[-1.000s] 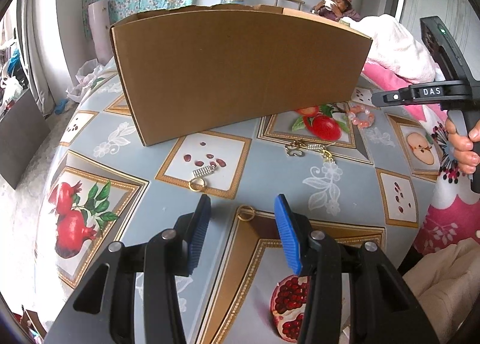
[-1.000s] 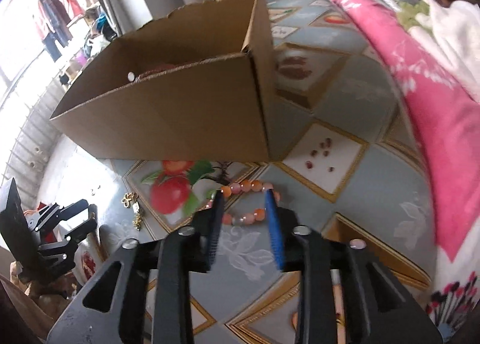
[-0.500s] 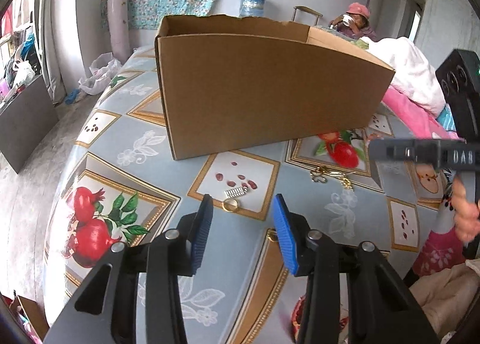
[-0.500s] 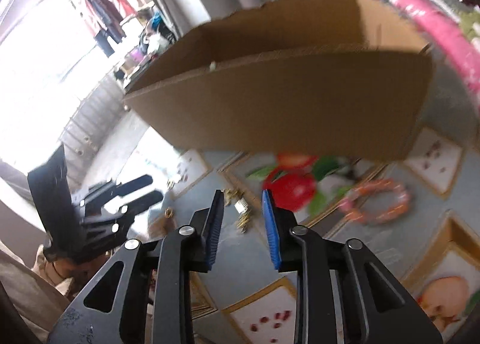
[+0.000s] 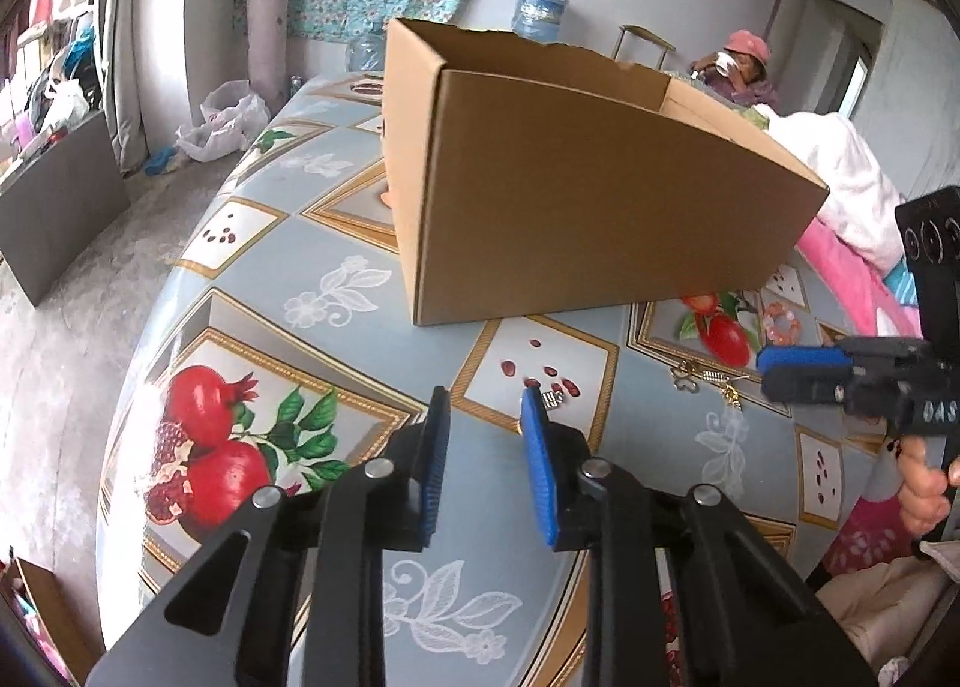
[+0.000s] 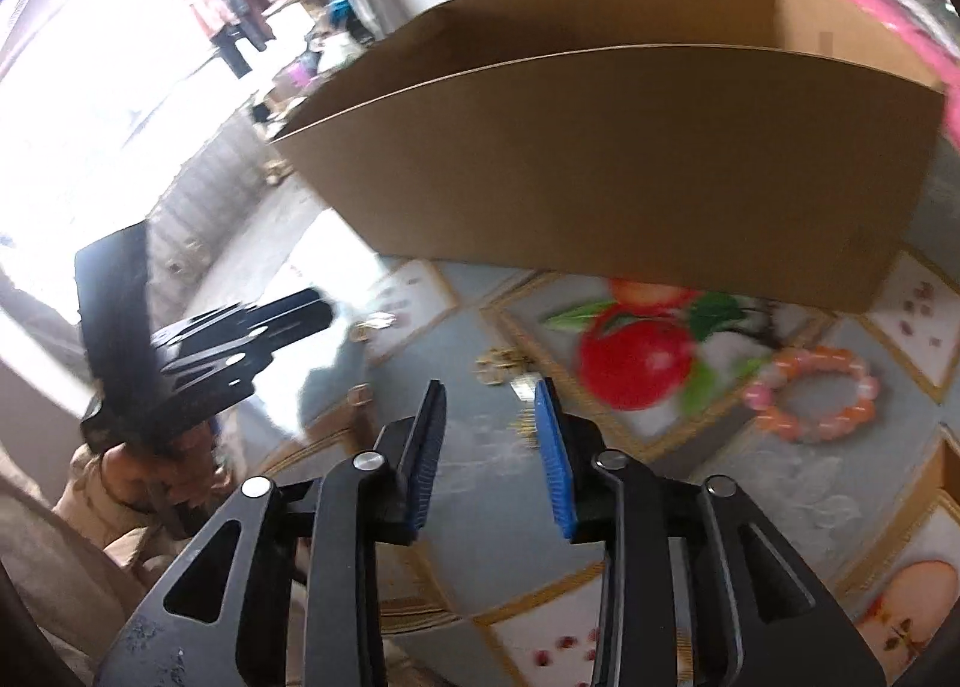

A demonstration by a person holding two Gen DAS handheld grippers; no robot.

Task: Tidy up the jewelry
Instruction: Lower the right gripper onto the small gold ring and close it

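Observation:
An open cardboard box point(image 5: 588, 207) stands on the fruit-print tablecloth point(image 5: 288, 243). My left gripper point(image 5: 483, 405) is open and empty above the cloth, just left of a small silver piece point(image 5: 552, 399). Gold earrings point(image 5: 708, 378) lie to the right, near my right gripper point(image 5: 801, 366) as seen in the left wrist view. In the right wrist view my right gripper point(image 6: 489, 405) is open and empty above the blurred gold pieces point(image 6: 501, 366). A pink and orange bead bracelet point(image 6: 810, 393) lies to the right; it also shows in the left wrist view point(image 5: 780, 323).
The box point(image 6: 630, 159) fills the far side of the table. A pink blanket point(image 5: 852, 273) lies at the table's right edge. A person point(image 5: 741, 66) sits behind. The table's left edge drops to the floor point(image 5: 60, 327).
Both grippers have swung left. The right gripper moved off the bead bracelet to above the gold earrings. The left gripper's view shifted left, off the gold ring. Both stayed open.

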